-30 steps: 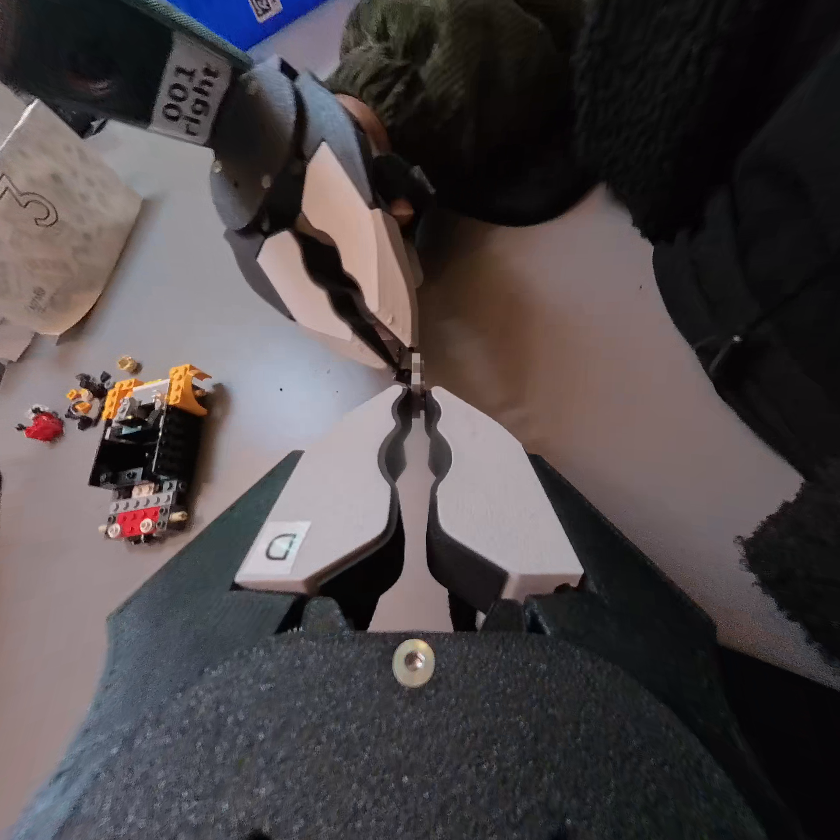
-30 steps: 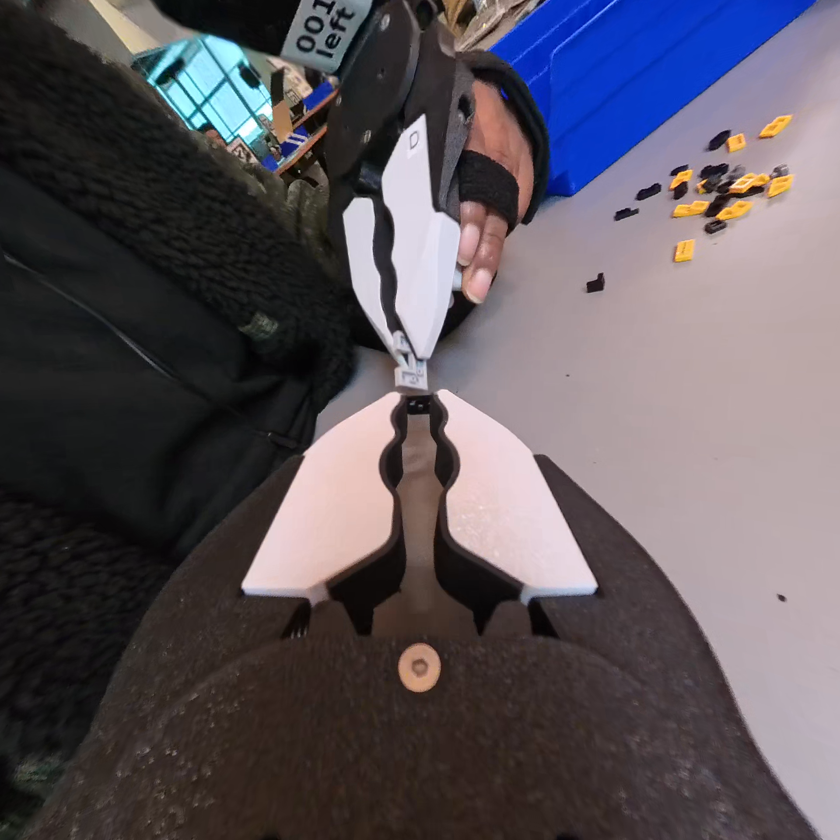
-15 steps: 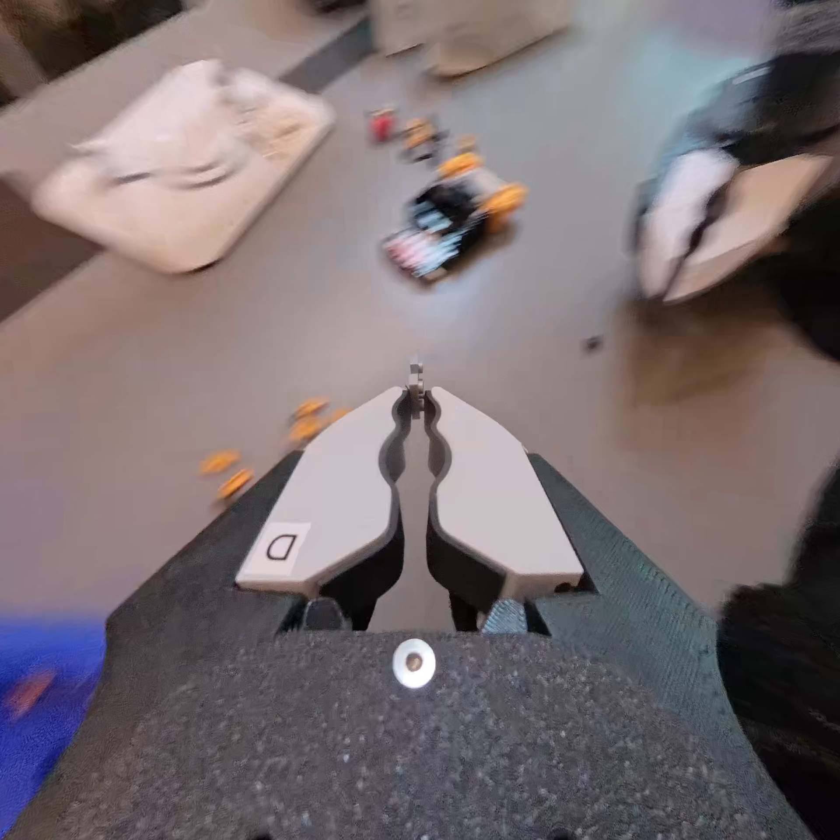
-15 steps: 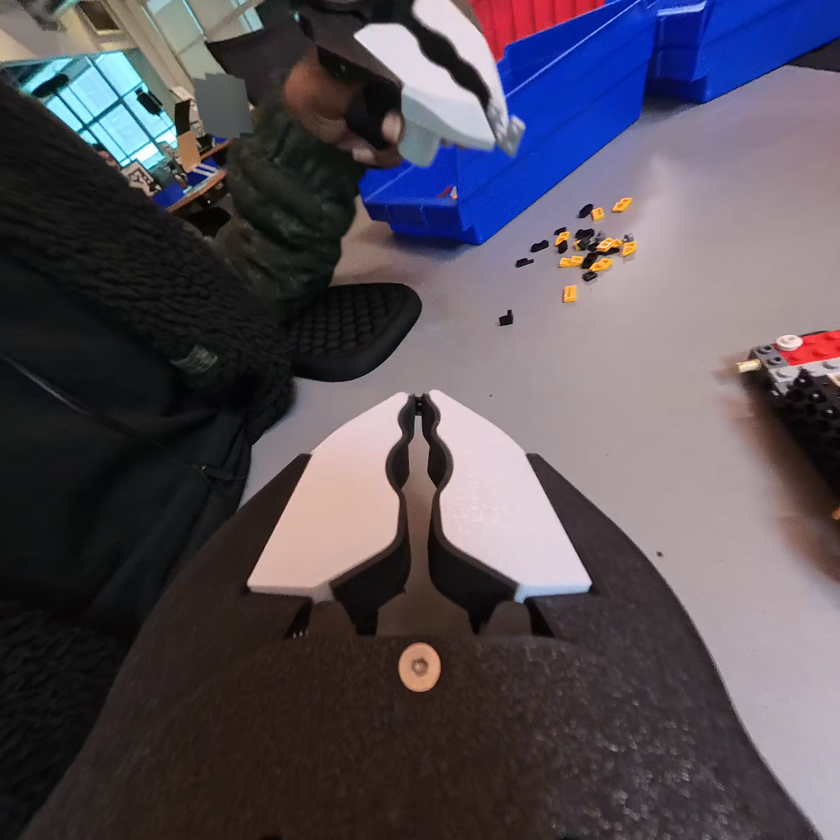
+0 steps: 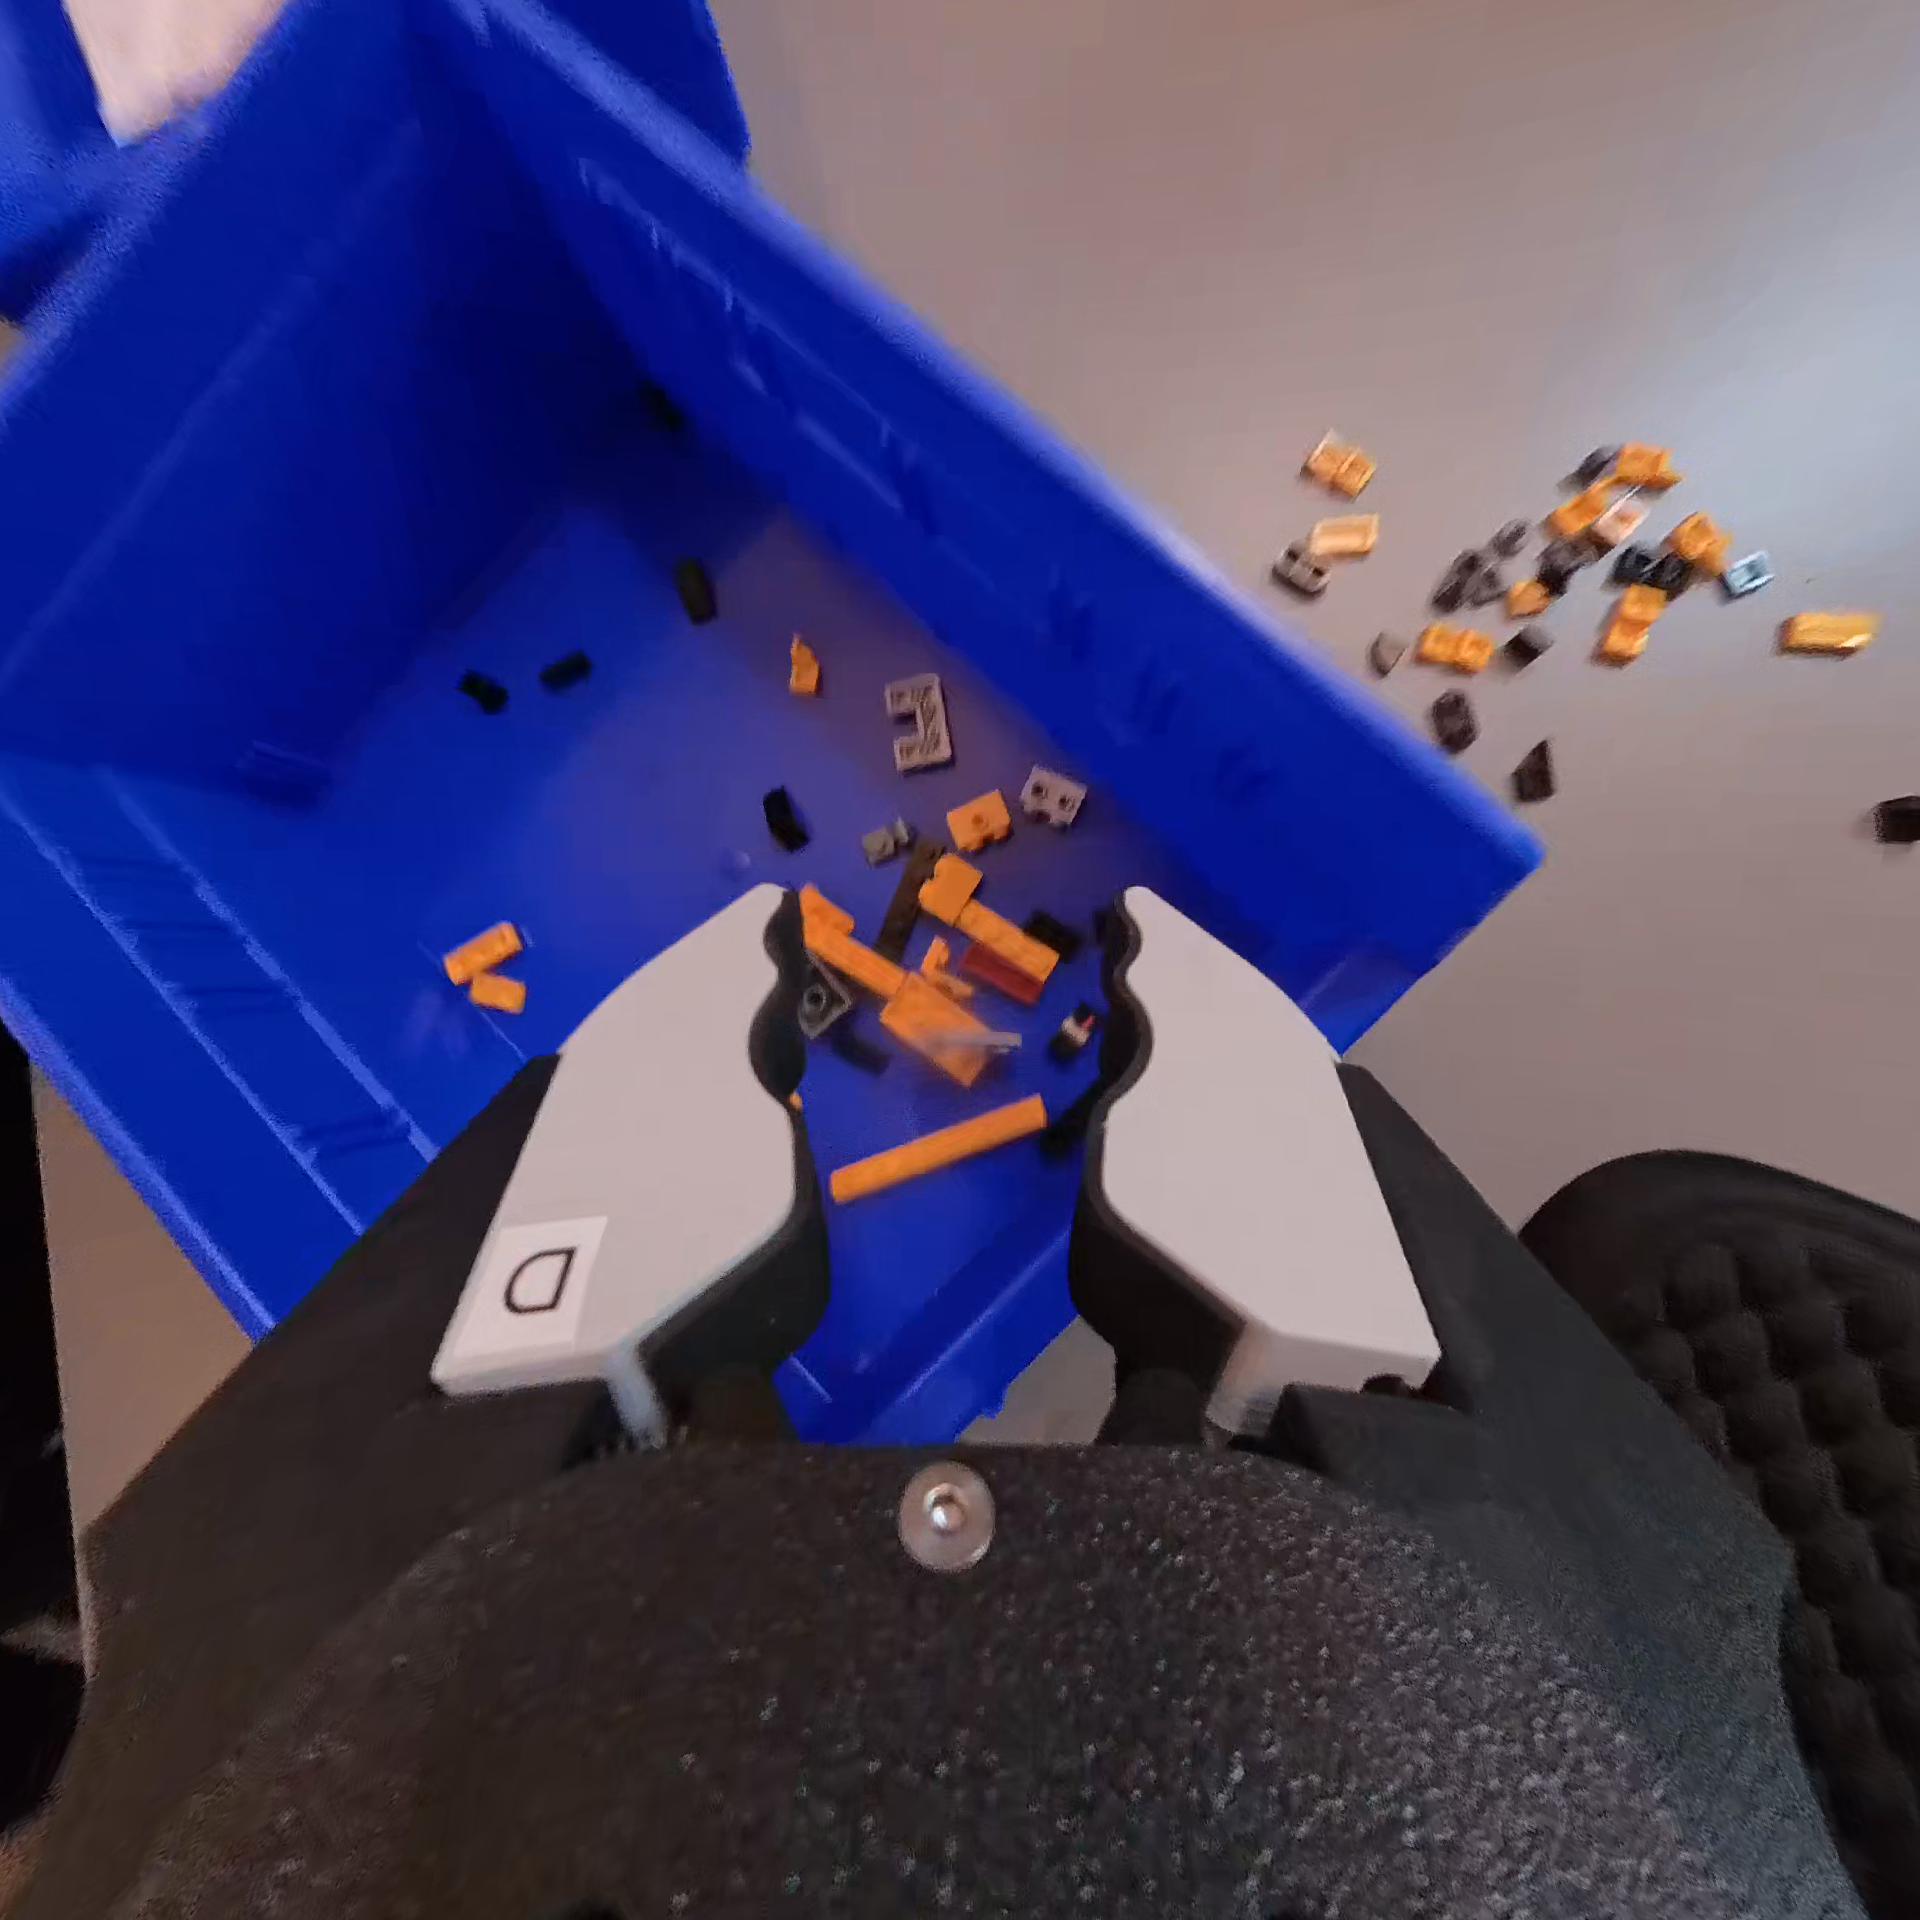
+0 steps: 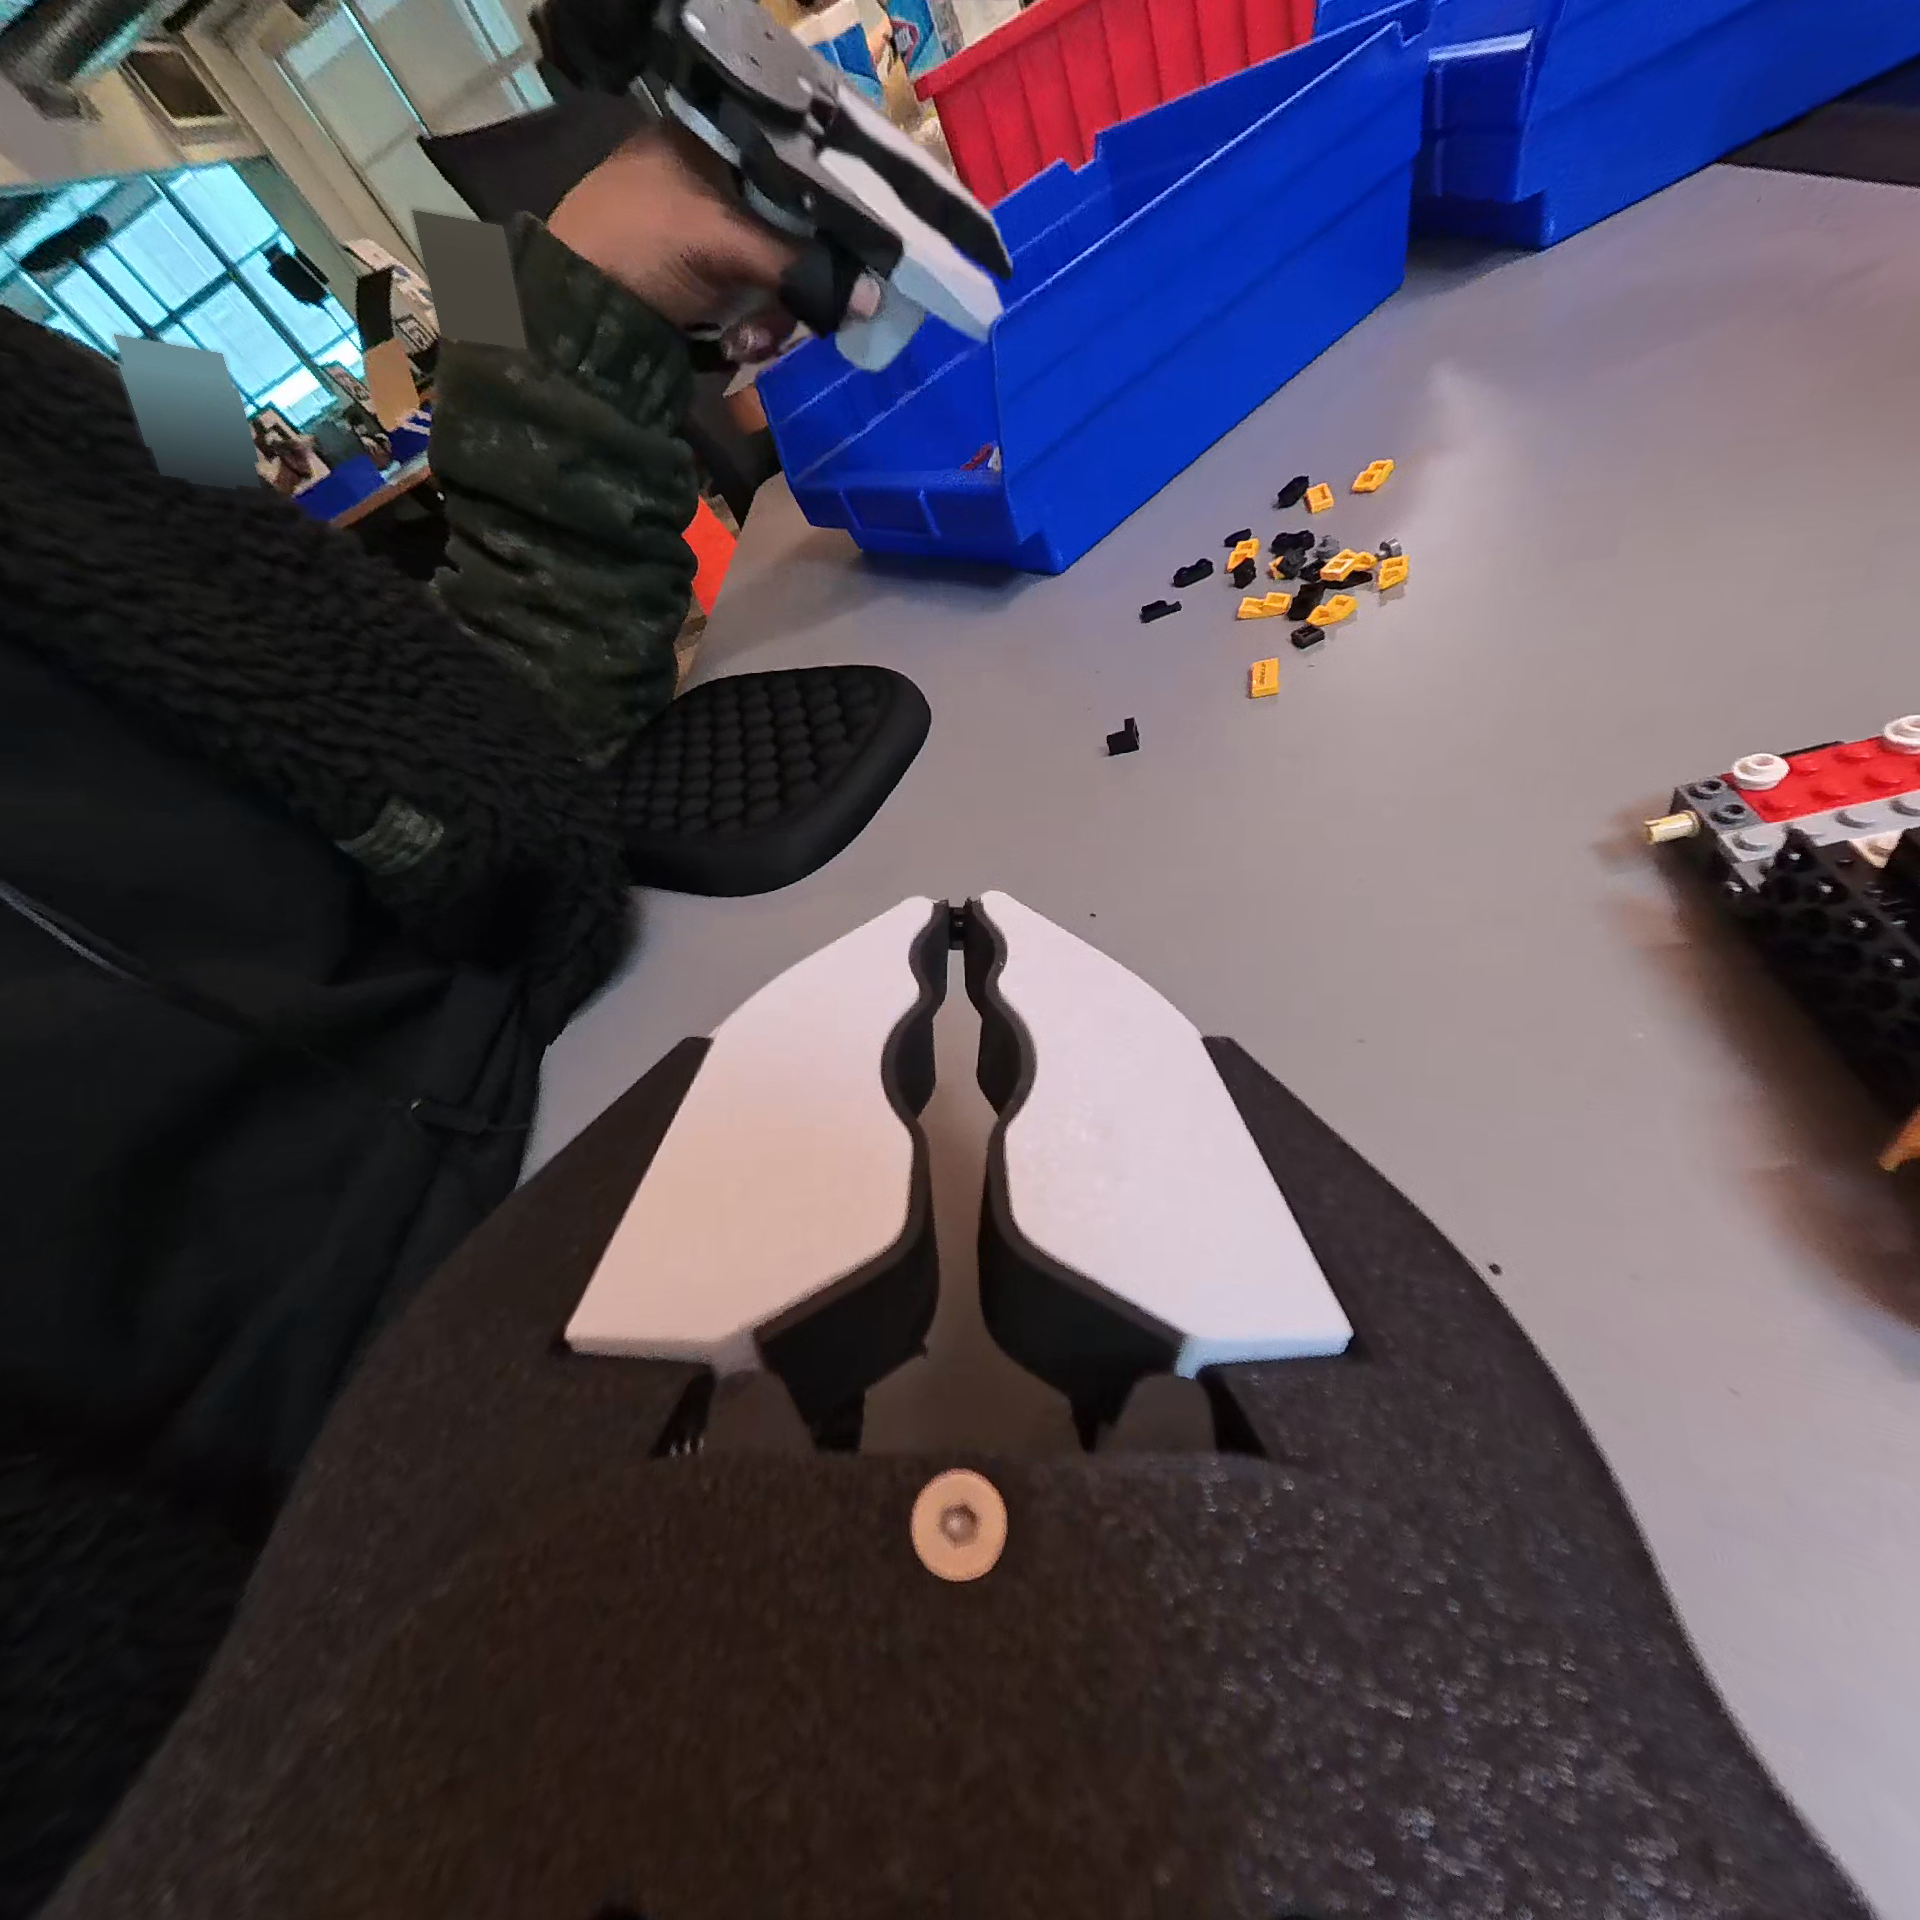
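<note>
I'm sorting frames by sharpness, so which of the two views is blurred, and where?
Left wrist view: motion blur smears the blue bin and the loose bricks beside it; the open left gripper stays crisp. Right wrist view: mostly sharp, loose bricks clear; only the raised left gripper is soft. Both show wide-angle bending.

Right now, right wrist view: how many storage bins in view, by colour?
3: near blue bin under the left hand-held gripper, red bin behind it, another blue bin at far right. More may be hidden.
</note>
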{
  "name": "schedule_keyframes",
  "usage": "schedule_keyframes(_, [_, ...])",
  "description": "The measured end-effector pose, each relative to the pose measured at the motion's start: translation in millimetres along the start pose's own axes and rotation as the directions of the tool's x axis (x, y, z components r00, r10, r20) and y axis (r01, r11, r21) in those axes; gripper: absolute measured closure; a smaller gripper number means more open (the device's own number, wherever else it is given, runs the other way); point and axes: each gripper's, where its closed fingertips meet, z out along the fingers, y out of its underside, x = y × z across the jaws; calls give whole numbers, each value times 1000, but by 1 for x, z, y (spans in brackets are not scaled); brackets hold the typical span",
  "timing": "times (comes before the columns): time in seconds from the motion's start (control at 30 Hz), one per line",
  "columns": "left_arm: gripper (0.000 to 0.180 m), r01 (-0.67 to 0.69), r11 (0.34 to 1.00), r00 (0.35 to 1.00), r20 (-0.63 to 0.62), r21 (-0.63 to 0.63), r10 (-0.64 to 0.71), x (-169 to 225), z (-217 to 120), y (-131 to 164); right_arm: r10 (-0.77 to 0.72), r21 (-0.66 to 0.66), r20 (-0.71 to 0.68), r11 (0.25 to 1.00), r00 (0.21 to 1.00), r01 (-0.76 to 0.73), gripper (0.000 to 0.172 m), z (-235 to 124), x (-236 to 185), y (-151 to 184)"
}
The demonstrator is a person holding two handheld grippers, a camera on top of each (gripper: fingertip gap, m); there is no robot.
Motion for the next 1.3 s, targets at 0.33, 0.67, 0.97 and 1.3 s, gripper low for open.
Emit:
schedule_keyframes(0.33, [148,-141,803,461,-679,580,572,256,-78,-41,-124,178,-29,976,992,127,169,6,-25,-34])
schedule_keyframes(0.67, [169,3,923,169,-910,386,380,322,-76,-21,-278,169,-35,945,960,280,169,14,-46,-34])
schedule_keyframes(0.97, [177,-61,876,277,-835,478,475,314,-67,-24,-296,133,-60,944,953,302,166,17,-39,-30])
schedule_keyframes(1.3, [177,-155,891,955,-167,428,246,91,-20,-57,-395,-412,-162,860,904,302,144,4,17,43])
